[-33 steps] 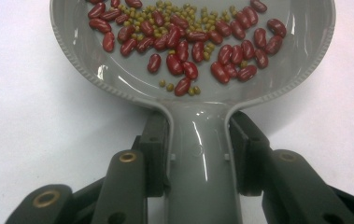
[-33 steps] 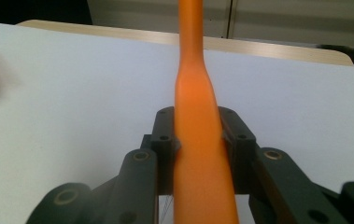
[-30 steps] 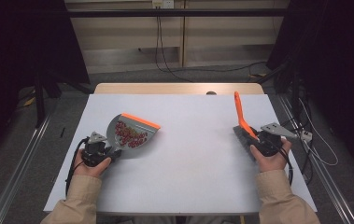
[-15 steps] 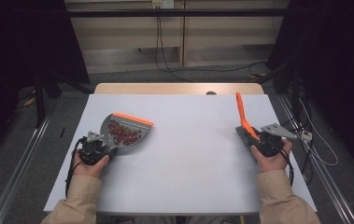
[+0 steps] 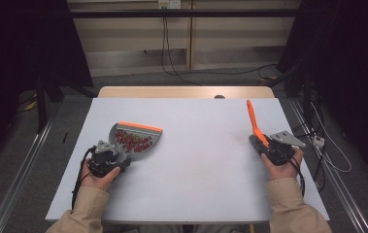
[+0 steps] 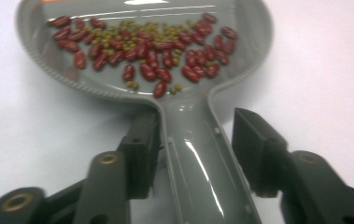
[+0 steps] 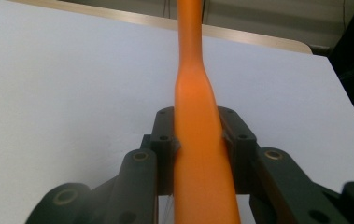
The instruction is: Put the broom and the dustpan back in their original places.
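We see one grey dustpan (image 5: 134, 138) lying flat on the white table (image 5: 201, 160), its orange-edged lip facing away from the person and its handle running back toward the left gripper (image 6: 195, 149). It holds one scatter of red and green beans (image 6: 146, 46). The left jaws have just been opening and now stand apart on either side of the handle, clear on one side. One orange brush handle (image 7: 198, 135) sits clamped in the right gripper (image 5: 264, 145), its long axis tilted up and away across the table.
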`<state>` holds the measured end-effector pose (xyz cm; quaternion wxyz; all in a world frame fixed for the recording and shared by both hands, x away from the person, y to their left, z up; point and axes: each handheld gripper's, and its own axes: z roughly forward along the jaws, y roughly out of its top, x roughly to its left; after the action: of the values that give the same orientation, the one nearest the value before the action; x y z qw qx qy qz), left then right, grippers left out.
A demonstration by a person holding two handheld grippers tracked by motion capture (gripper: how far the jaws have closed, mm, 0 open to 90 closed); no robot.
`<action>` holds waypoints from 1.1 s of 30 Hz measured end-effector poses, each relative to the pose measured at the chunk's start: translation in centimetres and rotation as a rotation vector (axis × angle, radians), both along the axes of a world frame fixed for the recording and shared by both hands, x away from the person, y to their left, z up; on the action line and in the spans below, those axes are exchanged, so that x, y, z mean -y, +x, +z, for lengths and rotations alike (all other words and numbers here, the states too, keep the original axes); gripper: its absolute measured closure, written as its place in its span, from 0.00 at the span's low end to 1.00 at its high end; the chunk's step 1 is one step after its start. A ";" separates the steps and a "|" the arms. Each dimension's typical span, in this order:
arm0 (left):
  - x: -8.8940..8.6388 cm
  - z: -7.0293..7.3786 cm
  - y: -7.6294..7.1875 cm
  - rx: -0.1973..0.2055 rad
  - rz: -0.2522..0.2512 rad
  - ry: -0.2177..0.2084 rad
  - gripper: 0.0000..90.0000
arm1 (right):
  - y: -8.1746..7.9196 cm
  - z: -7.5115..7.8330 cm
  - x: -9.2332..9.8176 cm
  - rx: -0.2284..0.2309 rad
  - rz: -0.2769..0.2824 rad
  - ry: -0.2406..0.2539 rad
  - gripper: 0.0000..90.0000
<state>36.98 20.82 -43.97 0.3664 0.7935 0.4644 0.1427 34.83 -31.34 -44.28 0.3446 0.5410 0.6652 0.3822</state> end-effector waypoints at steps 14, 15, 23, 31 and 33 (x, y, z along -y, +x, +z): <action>1.7 0.0 -0.8 -0.010 -0.087 -0.076 0.42 | -0.2 -0.2 -2.1 -0.002 0.068 0.051 0.75; 1.7 0.0 -0.9 -0.012 -0.092 -0.079 0.39 | -0.2 -0.2 -2.2 -0.004 0.078 0.062 0.74; 1.4 0.5 -1.7 0.021 -0.125 -0.136 0.27 | -1.4 0.3 -3.1 0.020 0.179 0.196 0.56; 0.9 0.7 -1.9 0.056 -0.133 -0.154 0.19 | -1.9 0.0 -3.0 0.000 0.207 0.205 0.42; 0.7 0.8 -2.0 0.072 -0.137 -0.159 0.17 | -2.1 0.0 -3.0 0.004 0.217 0.196 0.39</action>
<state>34.98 20.12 -43.20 0.4536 0.7861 0.4056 0.1087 32.72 -28.32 -44.23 0.2483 0.4963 0.6784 0.4814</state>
